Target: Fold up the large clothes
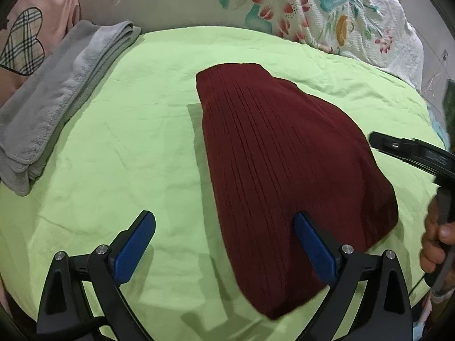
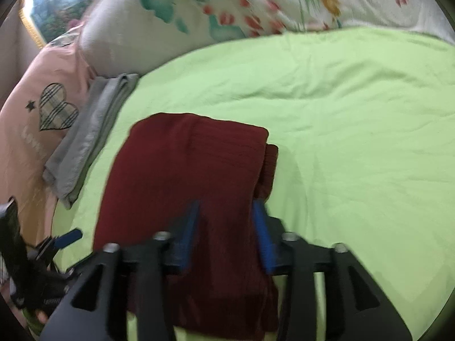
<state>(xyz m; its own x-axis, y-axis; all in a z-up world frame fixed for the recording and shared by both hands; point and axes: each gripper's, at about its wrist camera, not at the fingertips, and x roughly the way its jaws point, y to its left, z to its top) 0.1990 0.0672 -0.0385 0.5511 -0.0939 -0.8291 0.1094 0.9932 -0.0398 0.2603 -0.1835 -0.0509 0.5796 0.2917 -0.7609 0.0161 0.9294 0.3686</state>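
Observation:
A dark red ribbed garment (image 1: pixel 284 153) lies folded into a thick stack on the light green bed sheet (image 1: pixel 128 142). My left gripper (image 1: pixel 224 224) is open just above the sheet, its right finger over the garment's near left edge and its left finger over bare sheet. In the right wrist view the garment (image 2: pixel 184 164) lies under my right gripper (image 2: pixel 226 207), which is open with both blue fingers over the near part of the stack. The right gripper's body (image 1: pixel 421 153) shows at the right edge of the left view, held by a hand.
A folded grey towel (image 1: pixel 57 102) lies at the left edge of the sheet. A pink pillow with a plaid heart (image 1: pixel 25 42) and a floral quilt (image 1: pixel 284 5) lie behind. Bare green sheet (image 2: pixel 355 128) spreads right of the garment.

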